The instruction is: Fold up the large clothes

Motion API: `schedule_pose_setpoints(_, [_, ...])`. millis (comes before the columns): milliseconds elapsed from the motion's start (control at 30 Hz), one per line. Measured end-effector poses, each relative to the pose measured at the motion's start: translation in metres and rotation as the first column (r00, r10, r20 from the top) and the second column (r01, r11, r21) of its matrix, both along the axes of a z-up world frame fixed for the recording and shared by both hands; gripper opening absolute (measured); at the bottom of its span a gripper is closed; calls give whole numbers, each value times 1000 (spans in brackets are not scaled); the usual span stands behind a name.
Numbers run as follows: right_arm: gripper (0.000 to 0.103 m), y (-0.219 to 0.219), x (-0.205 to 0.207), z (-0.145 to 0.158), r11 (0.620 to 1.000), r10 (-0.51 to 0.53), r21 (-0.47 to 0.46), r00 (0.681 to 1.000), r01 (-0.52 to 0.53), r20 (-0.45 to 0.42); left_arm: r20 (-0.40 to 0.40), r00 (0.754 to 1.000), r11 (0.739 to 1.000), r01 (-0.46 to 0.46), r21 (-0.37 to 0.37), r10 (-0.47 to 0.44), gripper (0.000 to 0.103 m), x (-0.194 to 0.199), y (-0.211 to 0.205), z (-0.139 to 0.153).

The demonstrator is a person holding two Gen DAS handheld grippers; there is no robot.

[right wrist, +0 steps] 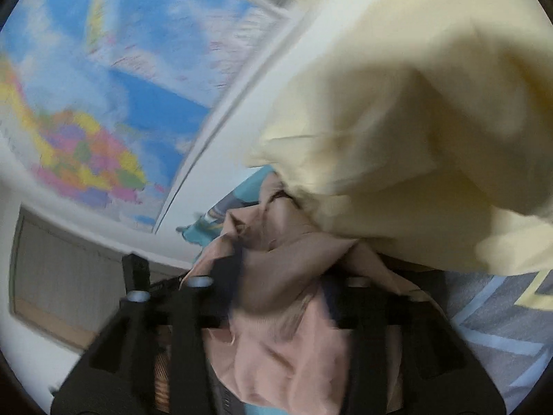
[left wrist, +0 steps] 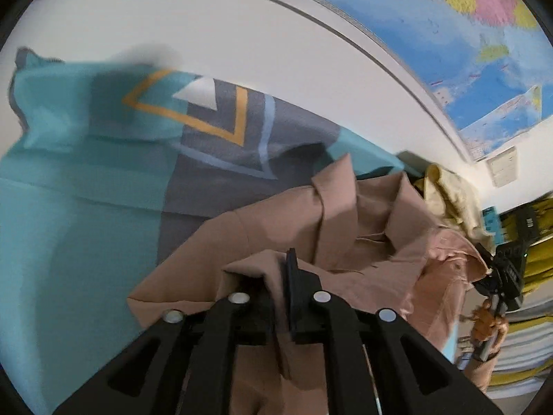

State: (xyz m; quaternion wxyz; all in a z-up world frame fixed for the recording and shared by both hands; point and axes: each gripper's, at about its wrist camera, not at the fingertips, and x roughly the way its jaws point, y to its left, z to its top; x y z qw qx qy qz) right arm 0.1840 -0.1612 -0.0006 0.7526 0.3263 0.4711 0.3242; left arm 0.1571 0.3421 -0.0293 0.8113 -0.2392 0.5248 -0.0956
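Observation:
A tan-pink garment [left wrist: 287, 228] with a collar lies bunched on a teal and grey bedsheet [left wrist: 86, 207]. My left gripper [left wrist: 276, 276] is shut on a fold of its cloth. In the left wrist view my right gripper [left wrist: 501, 273] shows at the far right, holding the garment's other edge. In the right wrist view my right gripper [right wrist: 276, 276] is shut on the same tan-pink garment [right wrist: 276, 328], which drapes over its fingers and hides them. A pale yellow cloth [right wrist: 414, 121] hangs close above it.
A world map [left wrist: 449, 34] hangs on the white wall behind the bed. Yellow-green fabric [left wrist: 539, 242] and a pale yellow cloth [left wrist: 449, 193] lie at the right. A radiator-like panel [right wrist: 62, 276] shows low on the wall in the right wrist view.

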Motion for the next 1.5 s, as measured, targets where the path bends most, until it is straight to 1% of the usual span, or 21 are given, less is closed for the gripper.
schedule_pose_setpoints(33, [71,-2,-6,8,1000,9,-9,999,-8,34,21,1000,1000,6,-13,-6,33,-4,3,3])
schedule_pose_setpoints(67, [75,-4,-14,18,999,19,-29,996,-17,82,78,997,1000,8,-4,-7,53,-13,8,10])
schedule_pose_setpoints(100, [77,-6,-23,29,998,32,-55,990,-24,138,138,990,1000,4,17,-7,62,-22,11,17])
schedule_pose_setpoints(133, [85,-11,-39,40,996,43,-88,977,-25,211,185,983,1000,-2,27,-3,71,-30,15,25])
schedule_pose_setpoints(233, [96,-18,-69,41,975,70,-223,947,2,314,265,964,1000,0,10,-3,80,-67,30,32])
schedule_pose_setpoints(300, [97,-22,-85,20,958,115,-284,947,-27,299,288,957,999,15,52,-29,83,-91,29,26])
schedule_pose_setpoints(500, [97,-11,-94,-63,930,198,-337,972,-145,129,222,962,976,117,184,-157,88,-116,-6,-15])
schedule_pose_setpoints(567, [98,-5,-96,-67,937,196,-325,964,-129,181,196,965,965,131,226,-177,92,-112,-19,-31])
schedule_pose_setpoints(667, [98,12,-90,-70,938,235,-300,955,-173,184,186,966,973,146,180,-179,96,-102,-26,-43])
schedule_pose_setpoints(733, [96,23,-88,-72,933,255,-308,944,-184,209,203,963,972,140,190,-179,96,-99,-33,-45])
schedule_pose_setpoints(800, [62,27,-86,-73,938,270,-271,944,-215,189,210,963,971,125,205,-169,80,-99,-40,-47])
schedule_pose_setpoints(833, [27,25,-83,-74,945,279,-223,947,-240,162,208,965,970,115,215,-161,53,-100,-43,-47])
schedule_pose_setpoints(867, [22,22,-83,-74,951,276,-183,951,-249,139,199,968,972,110,209,-152,35,-102,-43,-45])
schedule_pose_setpoints(933, [17,17,-88,-65,957,267,-151,955,-247,131,172,978,986,92,136,-115,19,-106,-38,-39])
schedule_pose_setpoints(1067, [9,-11,-120,-24,970,244,-73,951,-234,191,224,971,997,77,18,-79,11,-145,-25,-8])
schedule_pose_setpoints(1200, [8,-48,-165,2,979,204,-47,950,-199,237,241,968,995,82,-49,-68,10,-184,-18,2])
schedule_pose_setpoints(1267, [8,-58,-174,-11,979,200,-63,960,-191,197,200,978,993,72,-96,-52,10,-193,-13,-13])
schedule_pose_setpoints(1333, [10,-56,-176,-36,972,200,-150,974,-183,108,136,989,996,71,-47,-64,19,-194,-17,-36])
schedule_pose_setpoints(1400, [24,-52,-174,-59,957,207,-213,978,-195,33,96,995,1000,21,19,-22,36,-191,-15,-51])
schedule_pose_setpoints(1433, [49,-53,-173,-64,944,178,-286,984,-166,16,128,992,1000,20,10,-21,38,-191,-12,-48])
schedule_pose_setpoints(1500, [73,-58,-174,-54,916,134,-389,989,-102,57,176,984,997,-15,70,3,50,-193,-9,-31])
